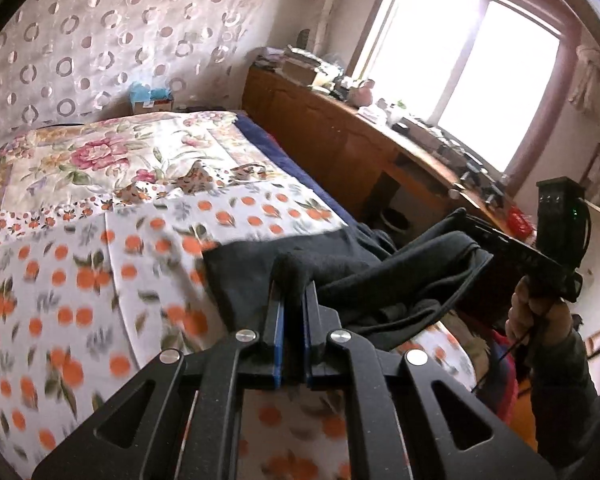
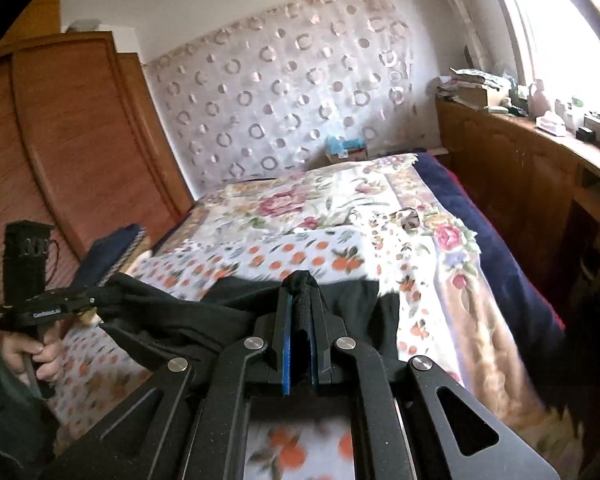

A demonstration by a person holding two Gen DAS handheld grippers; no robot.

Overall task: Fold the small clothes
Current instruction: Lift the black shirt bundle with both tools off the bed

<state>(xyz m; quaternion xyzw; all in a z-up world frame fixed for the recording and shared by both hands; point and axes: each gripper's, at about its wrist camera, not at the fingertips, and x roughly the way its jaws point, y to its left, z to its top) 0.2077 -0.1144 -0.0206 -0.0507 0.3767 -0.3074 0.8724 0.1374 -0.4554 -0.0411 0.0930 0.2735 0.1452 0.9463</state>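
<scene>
Dark garment (image 1: pixel 340 276), soft and limp, most likely light; sags between two pinch points and drapes in loose folds, so no stiffness to count on. Left tool (image 1: pixel 294 280) closed down tight on a bunched bit of its edge, cloth poking out past the tips. Right tool (image 2: pixel 300 284) likewise closed on a small wad of the same cloth. In the left view, right tool out at 3 o'clock, held by a hand (image 1: pixel 540 316), with the garment strung toward it. In the right view, left tool (image 2: pixel 96 298) at 9 o'clock, gripped by the other hand (image 2: pixel 36 354). Garment raised at the held edge, the rest trailing onto the bed (image 1: pixel 100 280) at the near end. Probably best held at corners or along a hem, well apart, to keep the cloth spread flat; thin knit likely to slip out of a shallow pinch, so a deeper bite safer. Orange-print sheet on the bed, a floral cover (image 1: pixel 100 156) beyond at 12 o'clock, and a small patterned cloth (image 1: pixel 196 180) lying between, clear of the garment. Blue blanket (image 2: pixel 480 232) along the bed's window side. Folded dark stack (image 2: pixel 116 252) near the left tool, a possible snag. Wooden cabinet (image 1: pixel 332 136) with clutter under the window (image 1: pixel 460 72), wardrobe (image 2: pixel 80 140) opposite; neither in the way.
</scene>
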